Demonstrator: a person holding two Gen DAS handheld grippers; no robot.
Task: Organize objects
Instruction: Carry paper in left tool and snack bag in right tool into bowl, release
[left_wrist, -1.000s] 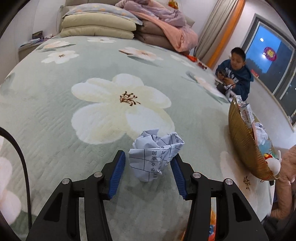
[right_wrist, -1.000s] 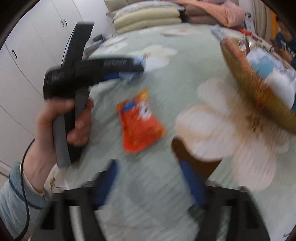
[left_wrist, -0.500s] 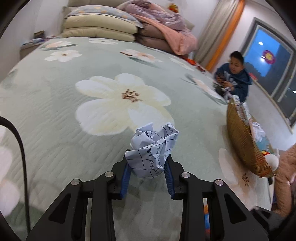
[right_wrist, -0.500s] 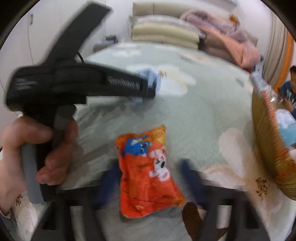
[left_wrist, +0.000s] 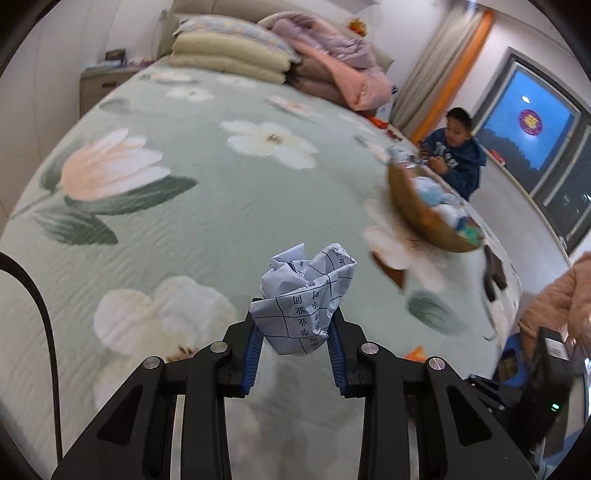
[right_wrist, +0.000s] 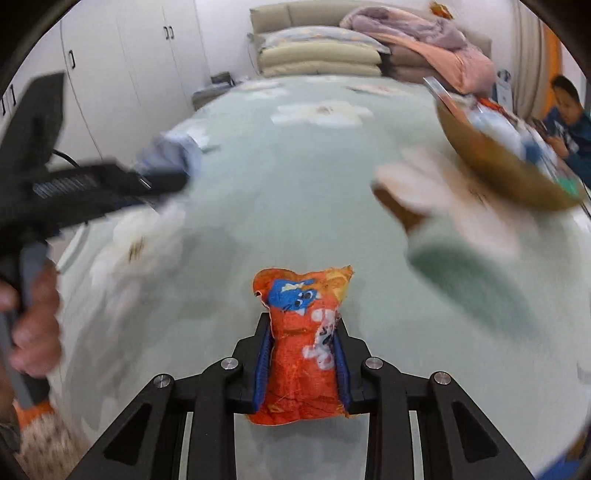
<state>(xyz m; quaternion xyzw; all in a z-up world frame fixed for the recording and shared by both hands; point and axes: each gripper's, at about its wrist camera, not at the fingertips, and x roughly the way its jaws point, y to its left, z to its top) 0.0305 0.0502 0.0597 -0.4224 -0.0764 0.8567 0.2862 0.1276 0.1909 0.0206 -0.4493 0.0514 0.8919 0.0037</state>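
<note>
The left gripper (left_wrist: 295, 345) clamps the paper ball (left_wrist: 303, 300); the right gripper (right_wrist: 300, 363) clamps the snack bag (right_wrist: 303, 343). Carry both toward the basket (left_wrist: 417, 218) at two o'clock, and release only above its rim.

You have two grippers, left gripper (left_wrist: 295, 349) and right gripper (right_wrist: 300, 360), one crumpled paper ball (left_wrist: 304, 297), one orange snack packet (right_wrist: 303, 347), one woven basket (left_wrist: 424, 214), one seated person (left_wrist: 456, 151).

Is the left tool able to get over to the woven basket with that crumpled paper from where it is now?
Probably yes. The left tool is shut on the crumpled paper, and only bare quilt lies between it and the basket ahead to the right. The basket is already fairly full, though.
</note>
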